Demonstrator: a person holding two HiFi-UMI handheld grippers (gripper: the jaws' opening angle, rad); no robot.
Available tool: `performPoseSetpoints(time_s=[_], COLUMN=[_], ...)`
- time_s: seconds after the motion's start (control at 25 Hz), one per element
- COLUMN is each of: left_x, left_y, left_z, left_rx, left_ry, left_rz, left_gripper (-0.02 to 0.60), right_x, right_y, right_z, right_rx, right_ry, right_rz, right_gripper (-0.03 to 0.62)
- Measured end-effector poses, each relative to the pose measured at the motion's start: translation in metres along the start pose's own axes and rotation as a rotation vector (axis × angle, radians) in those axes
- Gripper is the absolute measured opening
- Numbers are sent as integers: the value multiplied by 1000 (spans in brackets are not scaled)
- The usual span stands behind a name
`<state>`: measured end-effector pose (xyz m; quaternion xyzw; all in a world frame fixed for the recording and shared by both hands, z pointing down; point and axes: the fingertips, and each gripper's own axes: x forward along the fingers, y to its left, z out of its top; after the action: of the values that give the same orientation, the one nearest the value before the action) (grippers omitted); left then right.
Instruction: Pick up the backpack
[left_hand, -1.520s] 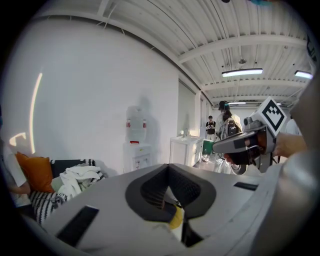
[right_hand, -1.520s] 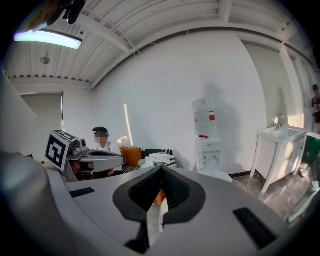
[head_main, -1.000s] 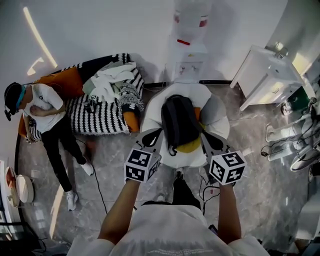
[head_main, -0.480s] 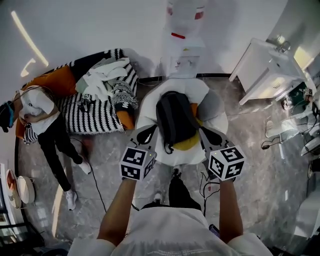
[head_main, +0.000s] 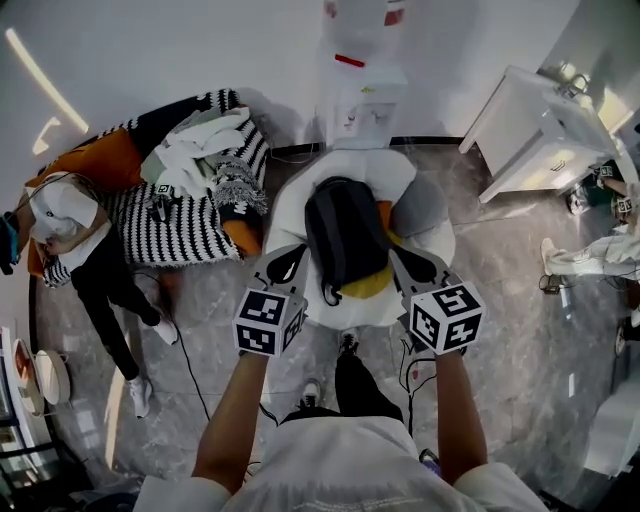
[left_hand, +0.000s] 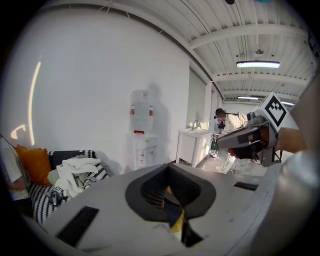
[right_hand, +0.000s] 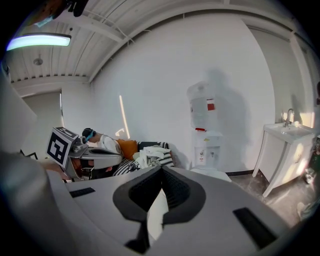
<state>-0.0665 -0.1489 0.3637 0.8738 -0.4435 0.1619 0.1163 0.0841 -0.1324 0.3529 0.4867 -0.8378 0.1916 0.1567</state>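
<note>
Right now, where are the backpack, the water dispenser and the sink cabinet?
backpack (head_main: 345, 235): head view, its dark top face.
water dispenser (head_main: 360, 100): head view, white cabinet front.
sink cabinet (head_main: 535, 125): head view, white top.

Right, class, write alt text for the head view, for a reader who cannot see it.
Seen from above, a person holds the left tool and right tool, both shut, either side of a dark backpack lying on a white round seat. A striped sofa heaped with clothes is at left; a water dispenser stands behind.
</note>
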Motion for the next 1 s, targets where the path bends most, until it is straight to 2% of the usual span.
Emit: performPoseSetpoints(time_s=[0.48, 1.0], left_x=[52, 107], left_y=[8, 28], left_z=[4, -6], left_rx=[-33, -57], left_ry=[43, 107], left_rz=[30, 66], left_gripper=[12, 12], right_x=[42, 82], right_y=[-51, -97], right_z=[12, 8], right_rx=[19, 28], right_ry=[23, 83], right_rz=[23, 56], right_gripper=[0, 0])
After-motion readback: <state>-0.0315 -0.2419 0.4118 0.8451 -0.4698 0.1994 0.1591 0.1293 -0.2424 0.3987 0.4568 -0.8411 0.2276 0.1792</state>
